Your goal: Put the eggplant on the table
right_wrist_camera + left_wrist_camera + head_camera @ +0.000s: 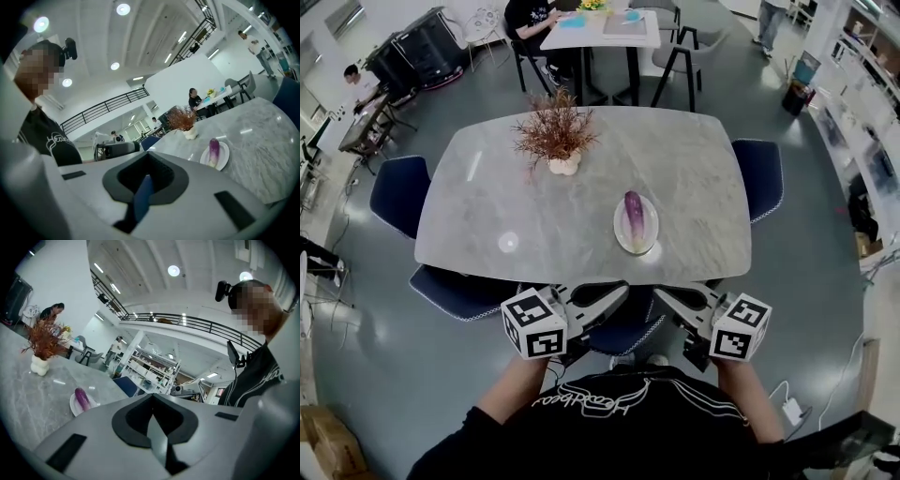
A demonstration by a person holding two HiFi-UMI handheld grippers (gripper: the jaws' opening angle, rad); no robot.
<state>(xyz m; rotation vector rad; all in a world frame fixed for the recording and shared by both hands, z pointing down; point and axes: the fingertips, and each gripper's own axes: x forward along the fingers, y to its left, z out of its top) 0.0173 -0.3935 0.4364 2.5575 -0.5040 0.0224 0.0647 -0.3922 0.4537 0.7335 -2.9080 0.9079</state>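
I am holding the left tool (614,292) and the right tool (667,296) on my side of the plate (620,235), just off the bench (516,216) edge. Both have their jaws drawn together and are gripping nothing. The eggplant (634,210) is lying lengthwise on the plate. I am judging it light and firm but easily bruised, with glossy, slippery skin. I am planning to grip it gently across its thick middle and set it down just beside the plate.
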